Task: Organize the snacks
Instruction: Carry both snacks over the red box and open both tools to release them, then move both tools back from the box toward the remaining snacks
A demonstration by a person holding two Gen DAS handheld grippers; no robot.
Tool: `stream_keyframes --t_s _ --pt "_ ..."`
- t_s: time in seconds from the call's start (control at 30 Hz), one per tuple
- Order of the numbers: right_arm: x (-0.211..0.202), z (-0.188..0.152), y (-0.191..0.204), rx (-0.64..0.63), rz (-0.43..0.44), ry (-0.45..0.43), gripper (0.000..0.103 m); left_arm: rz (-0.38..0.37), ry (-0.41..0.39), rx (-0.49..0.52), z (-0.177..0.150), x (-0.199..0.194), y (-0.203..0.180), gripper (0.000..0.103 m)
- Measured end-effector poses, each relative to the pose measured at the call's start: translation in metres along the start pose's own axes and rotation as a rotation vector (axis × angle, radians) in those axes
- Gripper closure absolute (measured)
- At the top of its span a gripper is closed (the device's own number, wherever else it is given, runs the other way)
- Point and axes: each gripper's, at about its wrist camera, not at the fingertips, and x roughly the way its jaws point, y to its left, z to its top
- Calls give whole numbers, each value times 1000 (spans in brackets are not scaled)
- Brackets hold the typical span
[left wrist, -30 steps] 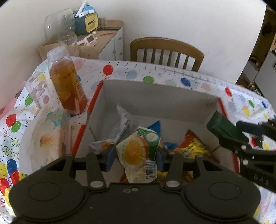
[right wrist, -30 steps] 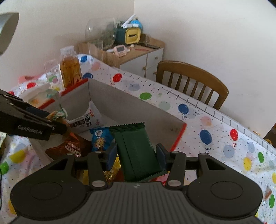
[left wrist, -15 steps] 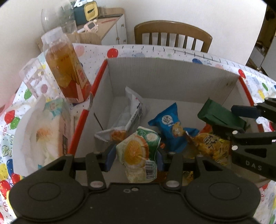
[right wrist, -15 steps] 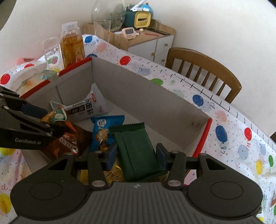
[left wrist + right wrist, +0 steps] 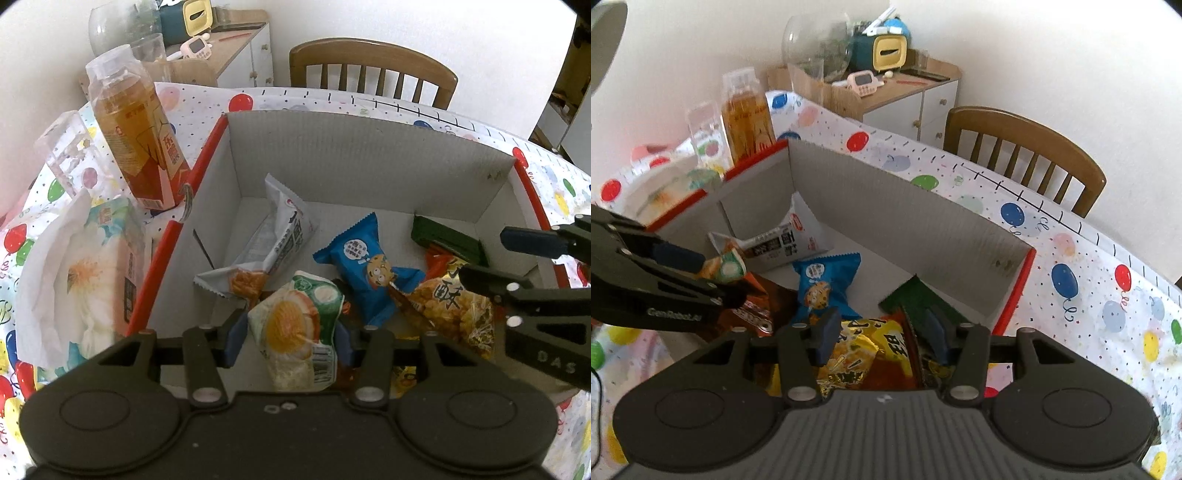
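My left gripper (image 5: 291, 338) hangs over the near side of the cardboard box (image 5: 369, 158). Its pads still press on an orange-and-green snack packet (image 5: 295, 328) while its jaws are opening. My right gripper (image 5: 882, 334) is open, its jaws still opening, with nothing between the pads. The dark green packet (image 5: 919, 299) lies on the box floor just beyond its fingertips, by the right wall. Under that gripper sits a yellow snack bag (image 5: 857, 350). A blue cookie packet (image 5: 365, 266) and a white packet (image 5: 280, 236) lie further in.
A tea bottle (image 5: 136, 140), a clear glass (image 5: 66, 151) and a tissue pack (image 5: 85, 273) stand left of the box on the balloon tablecloth (image 5: 1089, 295). A wooden chair (image 5: 369, 70) and a cluttered cabinet (image 5: 236, 44) are behind the table.
The green packet has left my right gripper and dropped into the box, and those jaws have widened. My left gripper sank toward the box with the orange packet, then held still.
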Motion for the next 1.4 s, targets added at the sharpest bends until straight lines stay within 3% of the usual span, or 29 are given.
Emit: stream_keyframes --t_s 0.37,0.63,0.73,0.9,0.97,1.03,1.4 --pt "-47 -7 -13 69 25 -74 37 -31 -70 0 -2 -29 -7 36" --pt "-92 -26 -37 151 48 -130 36 -71 -137 29 -1 -59 -28 31" --pt "-109 -37 -51 192 48 -151 28 -96 -159 49 -1 -67 -42 27" --pt "-138 -57 -76 251 27 -187 27 -140 -190 87 -3 -79 -68 26" --pt "-148 -64 -86 277 16 -198 19 -160 -202 105 -4 -84 -80 24" --pt "-159 -73 -97 305 -3 -214 19 -184 -216 120 -4 -89 -92 18" --pt "-194 -120 -147 421 -95 -243 15 -273 -257 201 -15 -103 -159 11"
